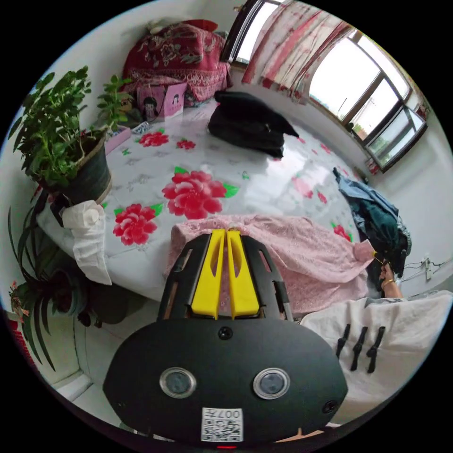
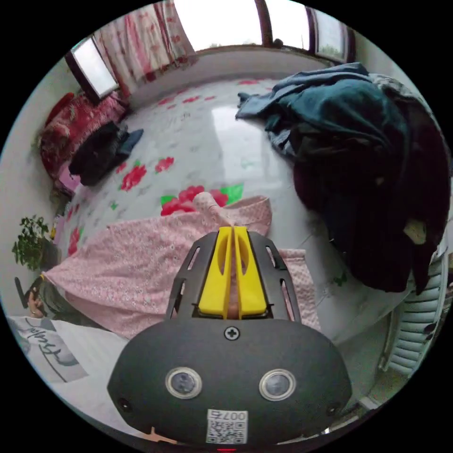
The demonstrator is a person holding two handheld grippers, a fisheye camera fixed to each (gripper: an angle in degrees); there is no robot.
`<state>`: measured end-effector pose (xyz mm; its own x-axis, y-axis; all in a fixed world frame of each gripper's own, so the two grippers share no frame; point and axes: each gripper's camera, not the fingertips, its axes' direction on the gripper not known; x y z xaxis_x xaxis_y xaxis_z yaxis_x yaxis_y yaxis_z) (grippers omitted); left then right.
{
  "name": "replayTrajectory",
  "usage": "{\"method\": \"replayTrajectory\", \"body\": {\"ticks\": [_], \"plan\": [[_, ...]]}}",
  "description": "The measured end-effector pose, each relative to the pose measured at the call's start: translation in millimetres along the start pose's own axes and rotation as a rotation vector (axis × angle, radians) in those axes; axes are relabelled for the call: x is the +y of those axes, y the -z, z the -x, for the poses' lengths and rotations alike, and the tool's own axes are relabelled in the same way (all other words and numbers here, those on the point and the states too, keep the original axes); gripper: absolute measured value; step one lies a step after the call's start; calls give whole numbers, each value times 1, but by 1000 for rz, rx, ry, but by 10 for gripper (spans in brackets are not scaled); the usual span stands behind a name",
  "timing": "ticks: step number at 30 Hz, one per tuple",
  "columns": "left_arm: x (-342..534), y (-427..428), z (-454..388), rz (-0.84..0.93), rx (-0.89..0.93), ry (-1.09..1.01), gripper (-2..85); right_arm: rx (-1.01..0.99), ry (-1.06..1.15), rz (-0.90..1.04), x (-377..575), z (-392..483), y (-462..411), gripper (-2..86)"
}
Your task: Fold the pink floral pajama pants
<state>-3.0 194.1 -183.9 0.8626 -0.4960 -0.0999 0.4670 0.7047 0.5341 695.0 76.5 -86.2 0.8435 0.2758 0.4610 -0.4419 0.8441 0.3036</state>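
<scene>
Pink floral pajama pants [image 1: 302,250] lie stretched along the near edge of a bed covered in a glossy white sheet with red flowers [image 1: 193,191]. Both the left gripper [image 1: 227,232] and right gripper [image 2: 232,230] pinch the fabric, jaws closed. Dark clothes [image 2: 368,188] pile at right; a potted plant [image 1: 61,137] stands left, windows [image 1: 358,80] beyond.

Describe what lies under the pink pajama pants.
The pink pajama pants lie on the flower-printed white bed cover. One red flower pokes out beside them; any print beneath is covered.
</scene>
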Motion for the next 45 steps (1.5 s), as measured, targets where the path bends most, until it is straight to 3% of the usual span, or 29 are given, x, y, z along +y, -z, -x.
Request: {"method": "replayTrajectory", "body": {"ticks": [3, 5, 11, 13, 17, 20, 23, 32, 40, 45], "plan": [[18, 16, 0, -18, -19, -16, -10, -154, -136, -154, 27, -63, 69, -2], [44, 1, 8, 60, -50, 14, -10, -205, -232, -180, 54, -101, 81, -2], [103, -87, 29, 381, -157, 69, -10, -158, -568, 79, 147, -186, 6, -2], [103, -96, 35, 416, -166, 90, -10, -150, -619, 108, 160, -196, -5, -2], [81, -77, 38, 332, -138, 73, -9, -184, -567, 30, 142, -198, 19, 0], [83, -87, 43, 372, -172, 44, -8, -100, -492, 85, 133, -192, 22, 8], [99, -92, 54, 373, -168, 136, -1, 17, -564, 108, 144, -196, 17, 33], [162, -46, 111, 228, -48, 419, 70, -176, -812, -52, 187, -226, 12, 89], [195, -64, 159, 147, 97, 610, 111, -53, -868, -27, 182, -223, -2, 70], [199, -80, 176, 108, 162, 646, 121, -134, -842, 0, 176, -214, -16, 37]]}}
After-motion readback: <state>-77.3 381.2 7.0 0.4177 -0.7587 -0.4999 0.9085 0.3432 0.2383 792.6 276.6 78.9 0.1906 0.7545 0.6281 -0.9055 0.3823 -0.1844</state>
